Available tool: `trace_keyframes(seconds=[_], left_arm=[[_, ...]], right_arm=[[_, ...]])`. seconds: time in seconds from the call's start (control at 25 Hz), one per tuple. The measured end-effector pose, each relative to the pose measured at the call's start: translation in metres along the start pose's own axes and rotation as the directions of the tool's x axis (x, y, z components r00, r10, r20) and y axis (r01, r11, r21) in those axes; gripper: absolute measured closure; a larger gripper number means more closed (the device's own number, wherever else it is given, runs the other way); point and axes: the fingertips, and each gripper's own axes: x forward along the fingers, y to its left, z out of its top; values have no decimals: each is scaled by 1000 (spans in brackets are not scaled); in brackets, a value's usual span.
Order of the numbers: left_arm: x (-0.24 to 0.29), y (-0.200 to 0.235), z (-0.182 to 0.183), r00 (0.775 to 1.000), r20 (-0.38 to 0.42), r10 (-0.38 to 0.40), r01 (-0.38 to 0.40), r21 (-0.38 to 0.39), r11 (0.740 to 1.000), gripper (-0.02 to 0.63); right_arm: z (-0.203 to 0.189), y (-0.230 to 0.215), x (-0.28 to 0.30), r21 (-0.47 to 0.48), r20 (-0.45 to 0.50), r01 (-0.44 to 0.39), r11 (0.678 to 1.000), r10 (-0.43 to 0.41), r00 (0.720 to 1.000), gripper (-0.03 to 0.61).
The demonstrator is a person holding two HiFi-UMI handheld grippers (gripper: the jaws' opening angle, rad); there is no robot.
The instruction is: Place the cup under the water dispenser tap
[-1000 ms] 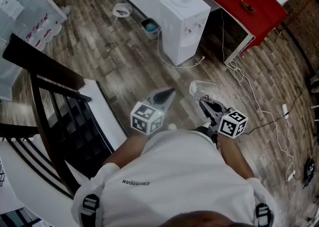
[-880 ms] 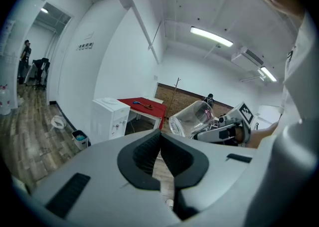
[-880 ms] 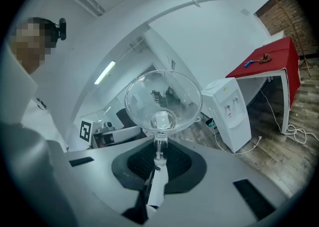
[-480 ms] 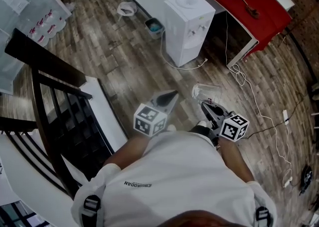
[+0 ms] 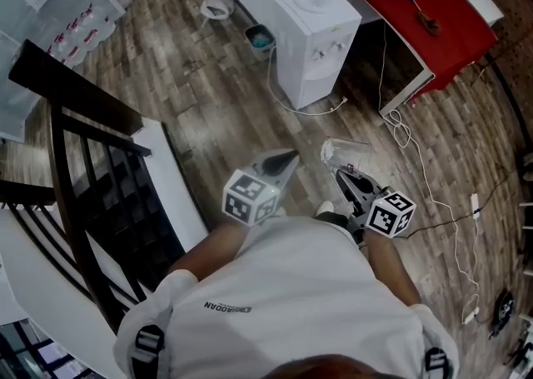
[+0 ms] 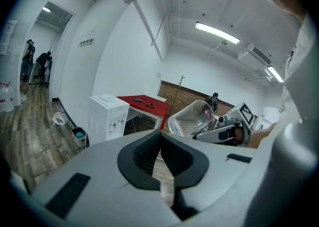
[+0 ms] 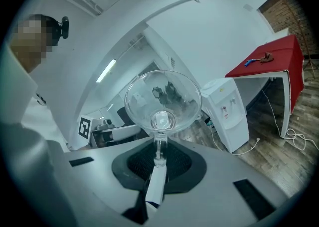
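The right hand-held gripper (image 7: 157,158) was clamped on a clear plastic cup (image 5: 346,152), its mouth pointing forward. The white boxy water dispenser (image 5: 312,32) stood straight ahead, well apart. The left hand-held gripper (image 6: 160,151) was closed and empty.

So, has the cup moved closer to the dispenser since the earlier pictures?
Cannot tell. In the head view the cup keeps about the same gap to the dispenser; only the whole view has shifted.
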Motion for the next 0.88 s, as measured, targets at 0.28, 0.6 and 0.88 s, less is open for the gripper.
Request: trace_keyframes(seconds=[0.28,0.6,0.88], left_arm=[[49,-18,19,1000,-11,4,-4,-8,1000,617],[107,-49,34,1000,-13,5,-5,2,1000,617],[134,-55,21,996,-66,62,-64,-39,997,617]], right_arm=[[32,-42,-25,-42,13,-1,999,2,1000,538],[47,-90,-54,-41,-12,-16,999,15,1000,538],[53,-124,-80,-32,-18,-32,999,31,999,538]])
